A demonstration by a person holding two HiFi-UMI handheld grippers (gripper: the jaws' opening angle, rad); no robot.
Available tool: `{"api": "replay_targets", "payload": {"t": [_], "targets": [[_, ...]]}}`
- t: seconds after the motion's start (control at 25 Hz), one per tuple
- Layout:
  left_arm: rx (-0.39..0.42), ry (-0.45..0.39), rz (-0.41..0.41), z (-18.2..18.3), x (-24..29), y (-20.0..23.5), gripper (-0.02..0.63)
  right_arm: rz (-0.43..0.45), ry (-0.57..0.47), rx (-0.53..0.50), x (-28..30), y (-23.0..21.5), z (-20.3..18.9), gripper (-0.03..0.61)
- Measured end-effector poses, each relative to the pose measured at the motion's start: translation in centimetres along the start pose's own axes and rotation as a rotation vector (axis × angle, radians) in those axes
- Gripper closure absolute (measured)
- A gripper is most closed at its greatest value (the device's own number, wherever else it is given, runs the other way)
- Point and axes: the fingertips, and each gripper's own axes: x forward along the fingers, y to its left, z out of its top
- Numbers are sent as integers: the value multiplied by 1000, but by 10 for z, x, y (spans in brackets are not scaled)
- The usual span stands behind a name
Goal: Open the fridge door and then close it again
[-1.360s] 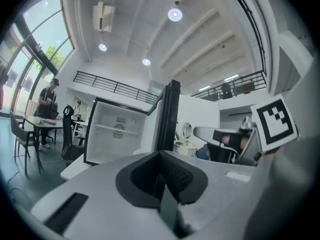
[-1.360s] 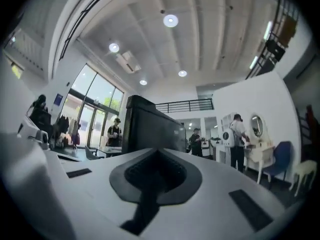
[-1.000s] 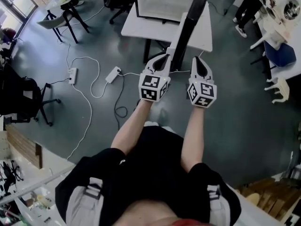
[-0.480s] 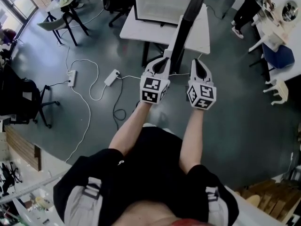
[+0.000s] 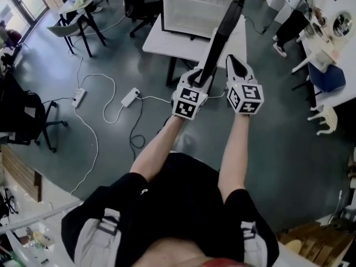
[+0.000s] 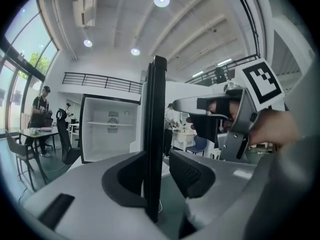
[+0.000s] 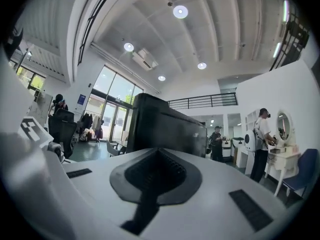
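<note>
The small fridge [image 5: 192, 1] stands on a white table with its white inside [image 6: 109, 129] showing. Its black door [image 5: 223, 29] stands open, edge-on towards me. My left gripper [image 5: 199, 75] is at the door's free edge [image 6: 153, 134]. Its jaws are opening, with that edge between the pads [image 6: 192, 173]; a gap shows on the right side. My right gripper [image 5: 233, 61] hangs just to the right of the door, shut and holding nothing. In the right gripper view [image 7: 157, 156] the black door face [image 7: 162, 126] rises just beyond the shut jaws.
The white table [image 5: 172, 38] carries the fridge. Power strips and white cables [image 5: 132, 98] lie on the grey floor to the left. Chairs [image 5: 75, 24] stand at the far left. A person [image 5: 289, 24] and white tables are at the upper right.
The left jaws have come apart around the door's edge. Both grippers have moved up and to the right in the head view, the right one more.
</note>
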Motion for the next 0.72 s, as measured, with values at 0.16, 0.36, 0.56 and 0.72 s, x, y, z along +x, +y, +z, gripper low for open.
{"api": "replay_targets", "payload": {"t": [0.16,0.36,0.56,0.72], "targets": [[7,-8,0,4,8,3,486,72,-32,-48,17,7,24,584],[5,9,-39,7,20,2,479,113,-60,-46,25,11,29,584],[8,4,19,13,21,32,485,153,-67,-60,42,28,31,584],[-19,-31,55,15,22,70,492,189,-85,-68,70,46,33,584]]}}
